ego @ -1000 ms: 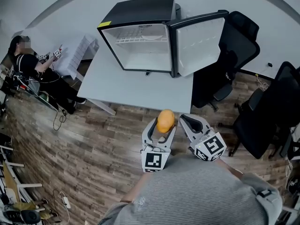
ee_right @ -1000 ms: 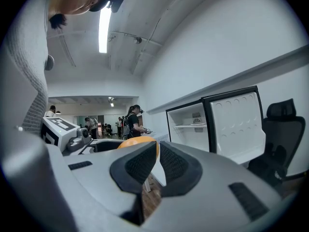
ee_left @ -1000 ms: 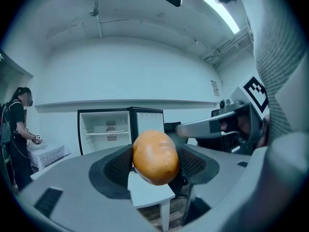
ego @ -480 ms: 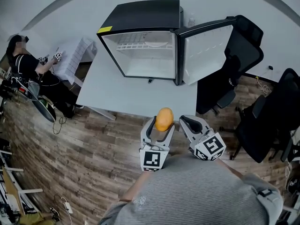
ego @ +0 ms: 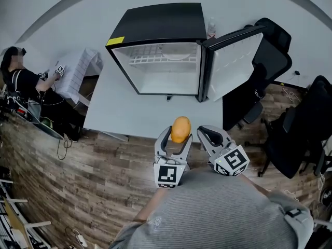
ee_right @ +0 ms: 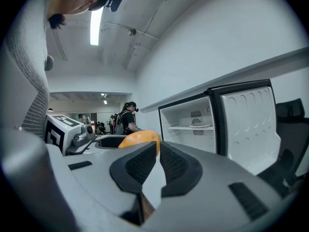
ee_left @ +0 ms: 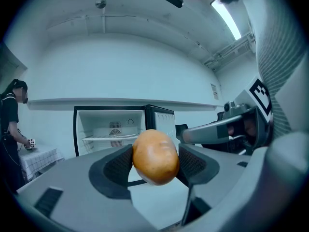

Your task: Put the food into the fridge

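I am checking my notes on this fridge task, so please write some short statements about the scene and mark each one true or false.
1. The left gripper grips an orange-yellow food item. True.
2. The door of the fridge is closed. False: the door stands open.
3. The right gripper holds a second food item. False: its jaws are together, with nothing between them.
4. The fridge stands on a white table. True.
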The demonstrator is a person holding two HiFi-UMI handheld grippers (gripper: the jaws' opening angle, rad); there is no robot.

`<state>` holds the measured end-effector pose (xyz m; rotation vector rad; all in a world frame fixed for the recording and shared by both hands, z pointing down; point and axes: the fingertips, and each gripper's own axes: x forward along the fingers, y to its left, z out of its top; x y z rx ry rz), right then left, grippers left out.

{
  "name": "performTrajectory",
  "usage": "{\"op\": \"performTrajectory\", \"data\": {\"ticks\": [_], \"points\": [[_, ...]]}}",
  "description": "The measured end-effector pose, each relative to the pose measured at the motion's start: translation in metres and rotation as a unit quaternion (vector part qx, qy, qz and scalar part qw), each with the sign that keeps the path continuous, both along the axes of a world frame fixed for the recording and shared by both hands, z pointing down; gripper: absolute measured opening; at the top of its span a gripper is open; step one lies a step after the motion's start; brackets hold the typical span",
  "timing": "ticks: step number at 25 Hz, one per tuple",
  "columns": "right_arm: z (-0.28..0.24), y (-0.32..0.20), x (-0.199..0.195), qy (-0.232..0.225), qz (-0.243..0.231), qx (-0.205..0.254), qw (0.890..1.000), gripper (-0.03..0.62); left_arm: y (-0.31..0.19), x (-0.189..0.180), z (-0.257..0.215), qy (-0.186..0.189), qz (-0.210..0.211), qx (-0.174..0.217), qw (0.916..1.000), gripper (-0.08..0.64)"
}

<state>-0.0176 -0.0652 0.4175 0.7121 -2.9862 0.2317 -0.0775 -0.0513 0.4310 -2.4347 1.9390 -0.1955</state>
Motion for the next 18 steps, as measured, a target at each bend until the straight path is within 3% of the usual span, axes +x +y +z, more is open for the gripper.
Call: {"op": "performTrajectory", "data": {"ticks": [6, 18], "points": [[0.001, -0.018, -0.029, -0.008, 0.031, -0.002, 0.999, 0.014, -0.018, -0.033, -0.004, 0.013, 0.016, 0.006, 0.9998, 0.307], [0.013, -0.033, -0.052, 0.002, 0.047, -0.007, 0.999, 0.014, -0.035, -0.055, 0.006, 0.035, 0.035, 0.001, 0.9988, 0.307]]}}
